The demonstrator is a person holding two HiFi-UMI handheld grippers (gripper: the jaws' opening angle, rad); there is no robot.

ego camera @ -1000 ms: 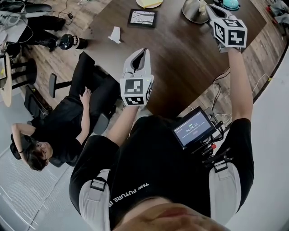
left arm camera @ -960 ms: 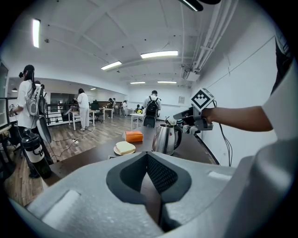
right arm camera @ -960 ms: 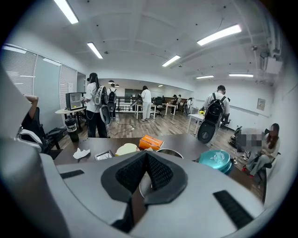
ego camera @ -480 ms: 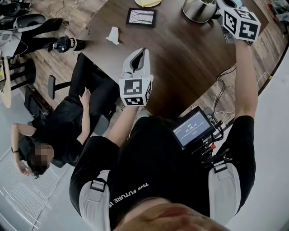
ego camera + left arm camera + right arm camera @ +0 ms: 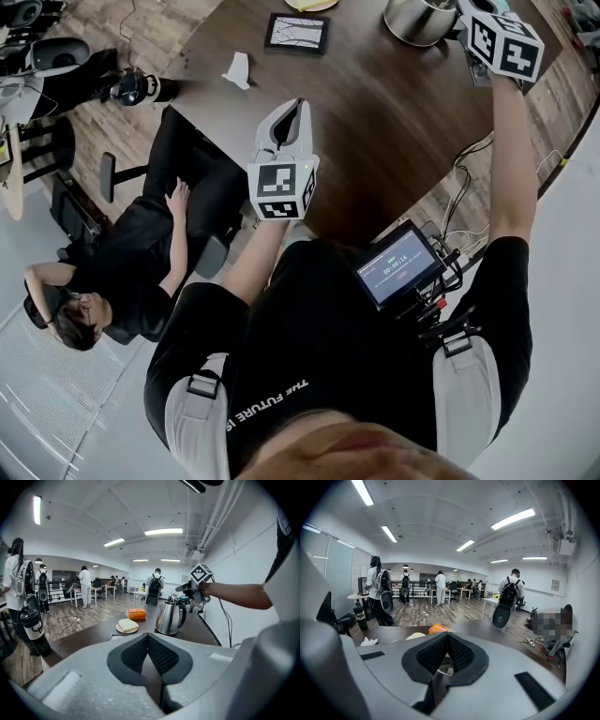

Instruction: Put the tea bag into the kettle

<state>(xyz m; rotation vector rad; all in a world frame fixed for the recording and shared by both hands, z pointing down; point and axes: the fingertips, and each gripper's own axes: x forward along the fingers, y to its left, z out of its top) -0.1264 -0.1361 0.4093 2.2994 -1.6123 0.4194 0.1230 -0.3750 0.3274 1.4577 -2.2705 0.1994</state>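
Observation:
The steel kettle (image 5: 414,19) stands at the far right of the dark table (image 5: 375,112); in the left gripper view the kettle (image 5: 168,618) has its handle to the right. My right gripper (image 5: 461,17) hangs just over the kettle's handle side, jaws together, and part of the kettle's top (image 5: 444,670) shows through their hollow. My left gripper (image 5: 298,105) is held low over the table's near edge, shut and empty. A small white crumpled piece (image 5: 239,71), perhaps the tea bag, lies on the table's left part. I cannot make out anything held.
A framed picture (image 5: 296,35) lies flat at the back of the table. Beyond it are a plate with a pale slab (image 5: 127,626) and an orange box (image 5: 136,614). A person (image 5: 141,253) sits at the table's left corner. Cables (image 5: 459,178) run off the right edge.
My right gripper has shifted slightly right and farther off beside the kettle. The left gripper has stayed where it was.

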